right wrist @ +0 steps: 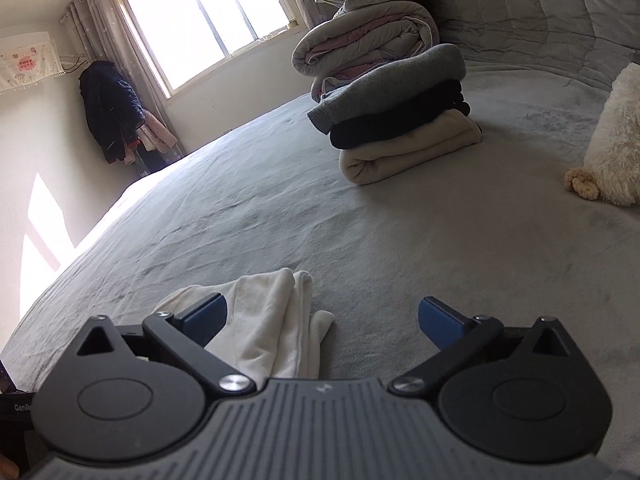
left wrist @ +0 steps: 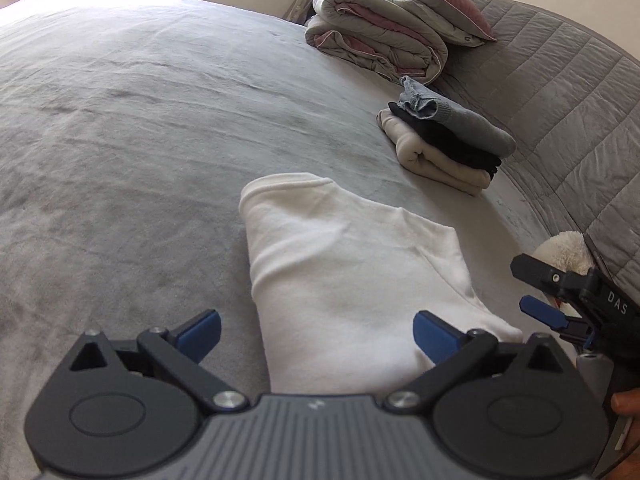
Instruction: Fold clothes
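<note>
both grippers, left and right, wide open and empty over the white top, folded pile sits on the bed

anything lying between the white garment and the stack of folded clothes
Nothing visible does. Only bare grey blanket lies between the folded white cotton garment and the stack of cream, black and grey folded clothes.

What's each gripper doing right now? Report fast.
Left gripper: open, holding nothing, above the white garment.
Right gripper: open, holding nothing.
</note>
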{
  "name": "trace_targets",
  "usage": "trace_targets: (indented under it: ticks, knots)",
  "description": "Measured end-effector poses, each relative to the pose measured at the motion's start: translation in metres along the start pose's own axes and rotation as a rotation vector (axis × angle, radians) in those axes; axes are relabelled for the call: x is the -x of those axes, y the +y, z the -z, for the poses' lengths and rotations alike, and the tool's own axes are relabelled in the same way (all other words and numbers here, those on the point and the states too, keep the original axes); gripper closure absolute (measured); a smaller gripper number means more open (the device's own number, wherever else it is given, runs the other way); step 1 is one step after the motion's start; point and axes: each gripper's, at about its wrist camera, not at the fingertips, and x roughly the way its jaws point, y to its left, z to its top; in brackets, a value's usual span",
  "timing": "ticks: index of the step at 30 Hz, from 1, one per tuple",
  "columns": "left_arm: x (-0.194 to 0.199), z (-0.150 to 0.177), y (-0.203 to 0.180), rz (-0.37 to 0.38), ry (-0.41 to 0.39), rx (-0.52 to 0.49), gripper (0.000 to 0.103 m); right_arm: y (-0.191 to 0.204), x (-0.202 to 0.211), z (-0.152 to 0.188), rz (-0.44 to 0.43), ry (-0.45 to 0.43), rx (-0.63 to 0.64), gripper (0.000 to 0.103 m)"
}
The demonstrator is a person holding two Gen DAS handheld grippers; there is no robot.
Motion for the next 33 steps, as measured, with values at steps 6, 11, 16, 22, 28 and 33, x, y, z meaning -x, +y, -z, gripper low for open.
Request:
trace_targets:
  ticks: [6,11,16,22,28,33]
  knots:
    - [-0.001,0.009,0.025,0.124,0.074,0.215,0.001,-0.019,0.002,0.003,-0.035,0.105,-0.163,0.0]
    - [0.0,0.012,0.04,0.199,0.068,0.304,0.001,-0.04,-0.005,0.01,-0.068,0.211,-0.371,0.0]
    - [-0.003,0.015,0.056,0.279,0.06,0.376,0.001,-0.051,-0.006,0.011,-0.112,0.227,-0.473,0.0]
    - [-0.003,0.023,0.08,0.41,-0.004,0.504,0.001,-0.044,-0.006,0.015,-0.129,0.242,-0.462,0.0]
    - [-0.01,0.017,0.08,0.473,0.009,0.54,0.001,-0.033,-0.011,0.021,-0.133,0.248,-0.425,0.0]
    - [-0.019,0.016,0.069,0.485,0.012,0.483,0.001,-0.016,-0.02,0.027,-0.141,0.235,-0.365,0.0]
